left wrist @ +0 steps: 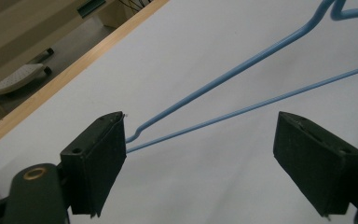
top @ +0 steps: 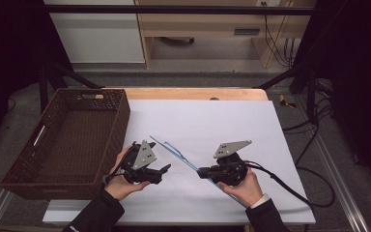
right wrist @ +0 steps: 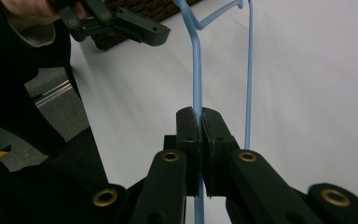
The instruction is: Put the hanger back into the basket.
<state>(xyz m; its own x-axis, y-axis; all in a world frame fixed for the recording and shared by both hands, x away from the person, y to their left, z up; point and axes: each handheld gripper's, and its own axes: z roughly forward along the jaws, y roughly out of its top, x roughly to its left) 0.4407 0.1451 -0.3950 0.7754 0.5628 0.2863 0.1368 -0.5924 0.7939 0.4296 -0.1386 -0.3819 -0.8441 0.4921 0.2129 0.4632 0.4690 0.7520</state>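
Note:
A light blue wire hanger (top: 176, 153) is held just above the white table cover (top: 212, 121), slanting from upper left to lower right. My right gripper (top: 204, 172) is shut on one of its wires (right wrist: 196, 70), pinched between the two pads; the second wire (right wrist: 250, 70) runs free beside them. My left gripper (top: 166, 168) stands open to the left of the hanger with nothing between its jaws. In the left gripper view the hanger's end bend (left wrist: 137, 135) lies just past the left pad (left wrist: 98, 161), apart from the right pad (left wrist: 314, 161).
A dark brown wicker basket (top: 108, 130) stands at the table's left side, close to my left hand. A black cable (top: 290, 188) trails from the right gripper across the cover. The wooden table edge (top: 193, 93) runs along the back.

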